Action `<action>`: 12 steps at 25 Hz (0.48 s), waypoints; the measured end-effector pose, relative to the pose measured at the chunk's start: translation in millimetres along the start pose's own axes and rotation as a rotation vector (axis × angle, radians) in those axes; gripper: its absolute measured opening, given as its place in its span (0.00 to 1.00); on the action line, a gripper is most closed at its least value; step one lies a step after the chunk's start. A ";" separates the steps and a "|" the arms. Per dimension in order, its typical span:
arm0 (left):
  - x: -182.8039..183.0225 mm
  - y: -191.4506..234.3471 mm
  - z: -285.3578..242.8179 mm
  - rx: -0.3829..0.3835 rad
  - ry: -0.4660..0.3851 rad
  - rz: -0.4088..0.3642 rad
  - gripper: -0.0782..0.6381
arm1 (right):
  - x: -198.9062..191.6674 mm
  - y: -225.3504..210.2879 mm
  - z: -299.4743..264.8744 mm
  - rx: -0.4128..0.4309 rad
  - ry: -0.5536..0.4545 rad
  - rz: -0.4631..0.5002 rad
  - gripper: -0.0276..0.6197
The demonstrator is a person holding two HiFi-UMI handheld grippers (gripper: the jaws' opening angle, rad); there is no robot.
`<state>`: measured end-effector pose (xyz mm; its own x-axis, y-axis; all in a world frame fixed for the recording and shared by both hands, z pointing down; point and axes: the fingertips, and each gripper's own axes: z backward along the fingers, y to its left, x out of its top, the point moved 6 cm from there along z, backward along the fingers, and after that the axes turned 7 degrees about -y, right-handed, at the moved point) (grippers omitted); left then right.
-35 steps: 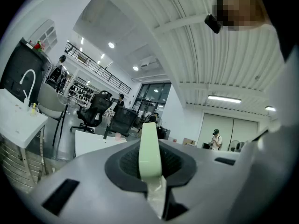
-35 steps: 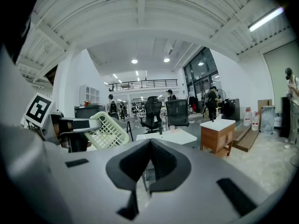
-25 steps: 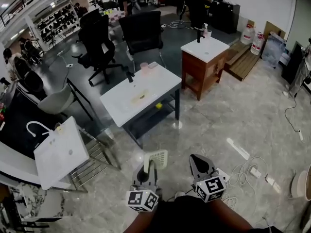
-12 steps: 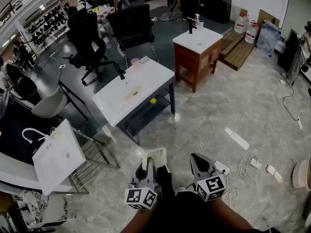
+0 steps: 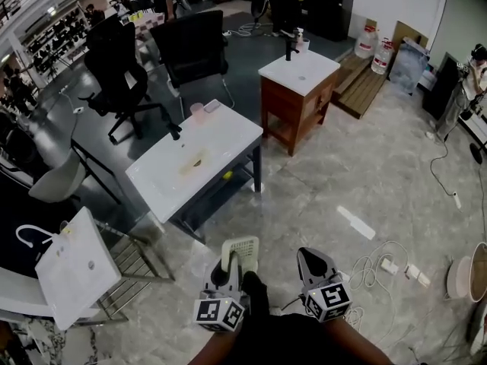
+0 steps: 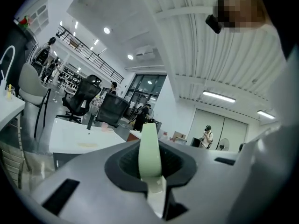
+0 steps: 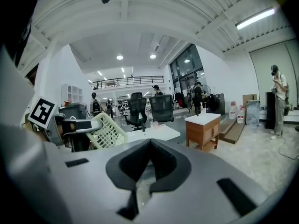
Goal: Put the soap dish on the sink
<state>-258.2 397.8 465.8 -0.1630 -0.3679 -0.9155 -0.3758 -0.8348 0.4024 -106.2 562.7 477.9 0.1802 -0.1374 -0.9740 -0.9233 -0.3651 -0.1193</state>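
— Aiming for which sink?
— The nearest white one, I'd say, well ahead. The dish is pinched in the left tool; set it flat on the rim. The right tool is pressed together, empty.

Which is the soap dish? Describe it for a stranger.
Look below the white sink table, at the head view's bottom edge. The soap dish is clamped in the left hand-held gripper: pale green and latticed; the right hand-held gripper is empty.
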 end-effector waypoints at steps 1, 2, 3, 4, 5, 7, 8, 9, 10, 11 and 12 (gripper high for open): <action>-0.1 6.6 -11.2 0.000 0.008 0.008 0.18 | 2.5 -2.6 -11.9 -0.003 0.004 0.003 0.04; 0.9 13.6 -23.2 -0.002 0.016 0.013 0.18 | 5.5 -5.1 -25.1 -0.005 0.005 0.007 0.04; 3.0 20.7 -35.7 -0.006 0.024 0.015 0.18 | 8.9 -7.5 -39.4 -0.007 0.006 0.012 0.04; 6.0 27.9 -48.3 -0.011 0.030 0.017 0.18 | 12.9 -10.3 -54.6 -0.009 0.006 0.016 0.04; 9.9 35.4 -61.0 -0.015 0.031 0.017 0.18 | 17.4 -13.4 -70.4 -0.010 0.006 0.018 0.04; 20.1 53.2 -86.1 -0.012 0.022 0.018 0.18 | 28.0 -18.1 -103.1 -0.003 0.009 0.022 0.04; 26.1 63.8 -97.9 -0.005 0.015 0.018 0.18 | 33.4 -19.2 -119.0 0.005 0.011 0.030 0.04; 31.7 75.0 -108.9 0.006 0.009 0.019 0.18 | 38.9 -19.6 -133.8 0.014 0.014 0.040 0.04; 37.0 86.2 -119.2 0.019 0.004 0.019 0.18 | 44.5 -19.7 -147.3 0.021 0.016 0.047 0.04; 42.1 96.8 -128.9 0.031 0.000 0.019 0.18 | 49.9 -20.0 -159.3 0.024 0.017 0.051 0.04; 47.4 106.3 -138.0 0.041 -0.003 0.019 0.18 | 54.4 -20.5 -170.0 0.026 0.014 0.054 0.04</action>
<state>-180.1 235.1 465.5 -0.1734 -0.3817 -0.9079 -0.4094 -0.8105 0.4189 -19.8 406.1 460.1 0.1340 -0.1694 -0.9764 -0.9402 -0.3331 -0.0712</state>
